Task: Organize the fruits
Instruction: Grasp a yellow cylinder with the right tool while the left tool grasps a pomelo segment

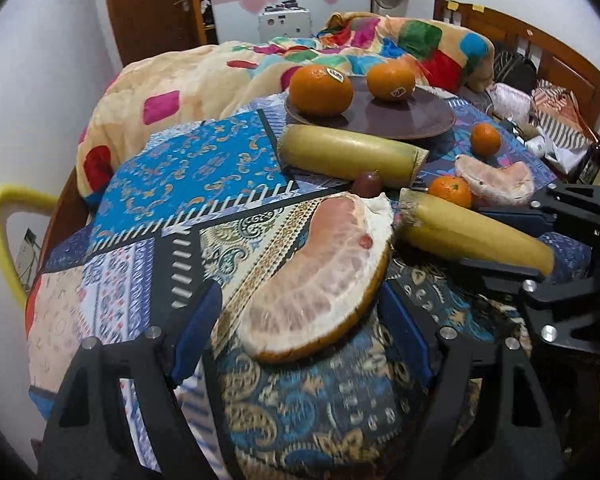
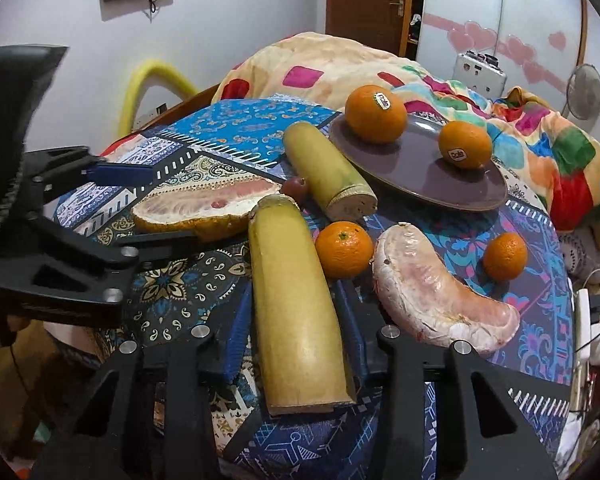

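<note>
A pomelo wedge (image 1: 320,280) lies on the patterned cloth between the open fingers of my left gripper (image 1: 300,316); it also shows in the right wrist view (image 2: 208,204). A yellow sugarcane piece (image 2: 296,312) lies between the fingers of my right gripper (image 2: 296,324), which stand close on both sides; I cannot tell if they touch it. A second cane piece (image 2: 328,172), a second pomelo wedge (image 2: 440,300), two small tangerines (image 2: 344,248) (image 2: 505,256) and a small dark red fruit (image 2: 296,187) lie nearby. Two large oranges (image 2: 376,114) (image 2: 465,145) sit on a brown plate (image 2: 420,176).
A colourful blanket (image 1: 204,76) is bunched behind the plate. A wooden headboard (image 1: 540,40) and clutter stand at the right in the left wrist view. A yellow hoop (image 1: 4,240) is at the left edge of the bed.
</note>
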A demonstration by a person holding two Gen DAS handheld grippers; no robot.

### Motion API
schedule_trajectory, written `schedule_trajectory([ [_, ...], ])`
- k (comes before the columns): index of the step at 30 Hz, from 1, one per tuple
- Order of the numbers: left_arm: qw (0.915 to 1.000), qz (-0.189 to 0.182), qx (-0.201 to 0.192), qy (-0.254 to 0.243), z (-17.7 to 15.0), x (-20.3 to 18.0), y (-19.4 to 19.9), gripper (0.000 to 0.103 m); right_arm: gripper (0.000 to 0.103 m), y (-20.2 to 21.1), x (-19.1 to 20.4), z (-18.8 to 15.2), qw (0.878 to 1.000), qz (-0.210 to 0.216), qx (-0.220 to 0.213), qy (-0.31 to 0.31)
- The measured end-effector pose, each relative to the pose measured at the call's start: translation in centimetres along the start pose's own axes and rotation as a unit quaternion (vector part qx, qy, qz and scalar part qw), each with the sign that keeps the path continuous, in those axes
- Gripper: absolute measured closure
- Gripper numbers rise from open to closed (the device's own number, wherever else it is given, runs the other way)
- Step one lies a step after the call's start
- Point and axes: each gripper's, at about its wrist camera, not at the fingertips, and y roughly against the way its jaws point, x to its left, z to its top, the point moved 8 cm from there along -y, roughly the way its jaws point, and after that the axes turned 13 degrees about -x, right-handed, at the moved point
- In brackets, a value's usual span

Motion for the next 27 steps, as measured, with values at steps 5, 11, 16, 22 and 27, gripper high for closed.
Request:
schedule_trajectory([
  [5, 0.9995, -0.025, -0.008, 0.02, -0.1, -0.3, -0.7, 0.032, 0.066, -0.3, -0.1, 0.2, 1.0, 0.005, 0.0, -0.008],
  [11, 0.9992, -0.02, -0.006, 0.035, -0.8, -0.1, 0.5, 0.034, 0.067, -0.4, -0.1, 0.3, 1.0, 0.005, 0.008, -0.02],
  [16, 0.9992, -0.008, -0.001, 0.039, -2.4, -0.3, 2.6, 0.034, 0.068, -0.1, 0.4, 0.2, 1.0, 0.007, 0.02, -0.022],
  [22, 0.9989, 0.007, 0.006, 0.046, -3.6, -0.2, 4.3, 0.034, 0.069, 0.4, 1.5, 0.1, 0.999, 0.021, 0.032, -0.013],
  [27, 0.9995, 0.004, 0.015, 0.029, -3.5, -0.4, 4.2, 0.033, 0.067, 0.2, 2.0, 0.3, 0.999, 0.026, 0.033, -0.01],
])
